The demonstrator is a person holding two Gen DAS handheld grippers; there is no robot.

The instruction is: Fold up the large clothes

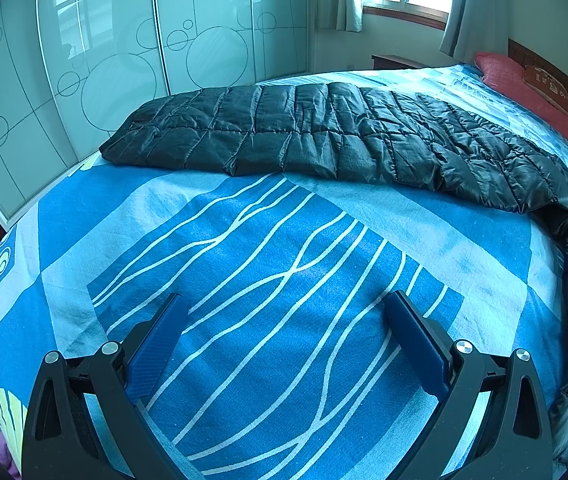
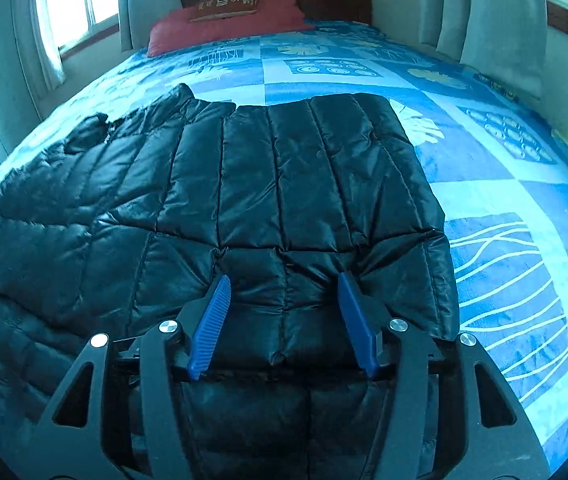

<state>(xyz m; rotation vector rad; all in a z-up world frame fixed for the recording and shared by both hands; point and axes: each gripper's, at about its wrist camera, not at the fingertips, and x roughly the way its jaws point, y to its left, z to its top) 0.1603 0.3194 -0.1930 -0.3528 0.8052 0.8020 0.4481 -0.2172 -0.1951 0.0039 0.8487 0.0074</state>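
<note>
The black quilted jacket (image 2: 276,184) lies spread on the bed (image 1: 284,280), toward its foot end and away from the red pillow (image 2: 224,24) at the headboard. One panel looks already laid over the body, so I judge the folding partly done, with further folds left. The left gripper (image 1: 284,312) hangs wide open above bare blue patterned sheet, clear of the jacket. The right gripper (image 2: 284,292) is open over the jacket's near edge, gripping nothing. Curtained windows and a glossy wardrobe (image 1: 124,60) surround the bed.
</note>
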